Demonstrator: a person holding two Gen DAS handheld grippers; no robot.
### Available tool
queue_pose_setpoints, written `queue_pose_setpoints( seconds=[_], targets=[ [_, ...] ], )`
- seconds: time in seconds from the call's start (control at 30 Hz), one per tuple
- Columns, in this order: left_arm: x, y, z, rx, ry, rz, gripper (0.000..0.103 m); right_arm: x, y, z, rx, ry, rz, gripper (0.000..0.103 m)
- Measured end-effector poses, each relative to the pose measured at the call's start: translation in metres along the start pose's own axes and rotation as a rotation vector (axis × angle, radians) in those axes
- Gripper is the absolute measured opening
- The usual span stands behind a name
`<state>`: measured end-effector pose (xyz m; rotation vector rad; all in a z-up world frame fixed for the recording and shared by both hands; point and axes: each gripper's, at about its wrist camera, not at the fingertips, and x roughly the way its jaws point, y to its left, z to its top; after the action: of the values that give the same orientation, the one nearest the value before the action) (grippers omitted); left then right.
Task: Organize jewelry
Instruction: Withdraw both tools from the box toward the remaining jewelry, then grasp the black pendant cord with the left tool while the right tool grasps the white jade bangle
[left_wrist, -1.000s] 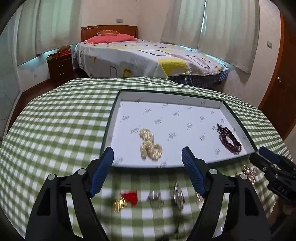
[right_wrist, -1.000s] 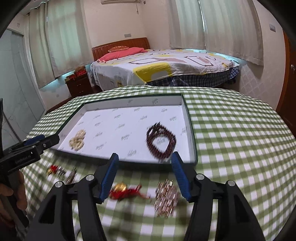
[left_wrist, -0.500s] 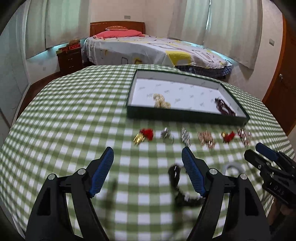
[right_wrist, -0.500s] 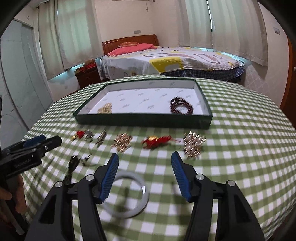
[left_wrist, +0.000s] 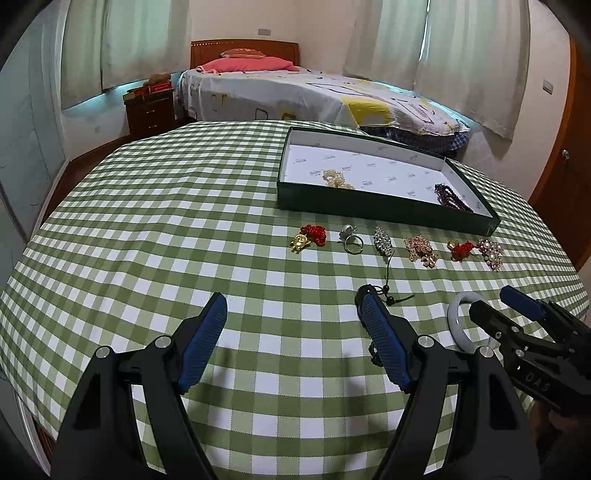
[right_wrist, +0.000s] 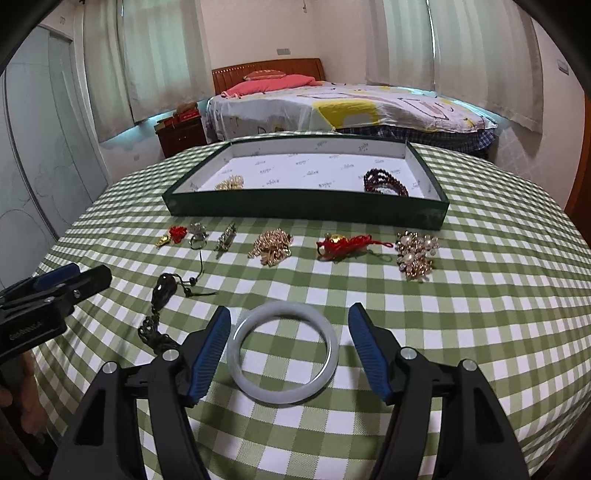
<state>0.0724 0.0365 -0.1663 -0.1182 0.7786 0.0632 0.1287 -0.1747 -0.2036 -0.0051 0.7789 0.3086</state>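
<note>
A white bangle (right_wrist: 282, 350) lies flat on the checked cloth between the fingers of my right gripper (right_wrist: 290, 314). Its jaws are opening and the pads stand off the ring. My left gripper (left_wrist: 291, 299) is open over bare cloth, with a dark pendant on a cord (left_wrist: 388, 291) by its right fingertip. The green tray (right_wrist: 306, 212) holds a pearl bracelet (right_wrist: 229, 183) and a dark red bead bracelet (right_wrist: 384, 182). In front of it lie several pieces in a row, from a red-gold charm (right_wrist: 171, 234) to a pearl brooch (right_wrist: 415, 254).
The round table (left_wrist: 147, 229) under the green-and-white cloth drops away close behind both grippers. A bed (left_wrist: 314, 96) and a nightstand (left_wrist: 149, 110) stand beyond the table. The right gripper (left_wrist: 493, 299) shows at the right of the left wrist view.
Both grippers have drawn back from the tray toward the near edge, bringing the row of pieces, the pendant and the bangle into view. The right jaws have spread wider around the bangle.
</note>
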Motion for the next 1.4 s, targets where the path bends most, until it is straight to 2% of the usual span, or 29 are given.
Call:
queue_pose_setpoints(
  seconds=[0.53, 0.7, 1.03, 1.1, 1.17, 1.4],
  targets=[
    [0.008, 0.001, -0.005, -0.007, 0.024, 0.001, 0.074, 0.014, 0.007, -0.008, -0.030, 0.067, -0.011, 0.072],
    [0.009, -0.002, -0.006, -0.001, 0.025, -0.003, 0.074, 0.010, 0.006, -0.011, -0.037, 0.069, -0.015, 0.069],
    [0.021, -0.026, -0.006, 0.041, 0.053, -0.042, 0.074, 0.007, -0.007, -0.009, -0.008, 0.067, -0.016, 0.068],
    [0.028, -0.031, -0.006, 0.043, 0.069, -0.048, 0.072, 0.006, -0.014, -0.009, 0.009, 0.064, -0.018, 0.069],
    [0.034, -0.034, -0.006, 0.047, 0.087, -0.052, 0.062, 0.006, -0.018, -0.008, 0.020, 0.060, -0.022, 0.069],
    [0.047, -0.043, -0.002, 0.069, 0.111, -0.050, 0.043, 0.006, -0.028, -0.006, 0.045, 0.053, -0.016, 0.069]
  ],
)
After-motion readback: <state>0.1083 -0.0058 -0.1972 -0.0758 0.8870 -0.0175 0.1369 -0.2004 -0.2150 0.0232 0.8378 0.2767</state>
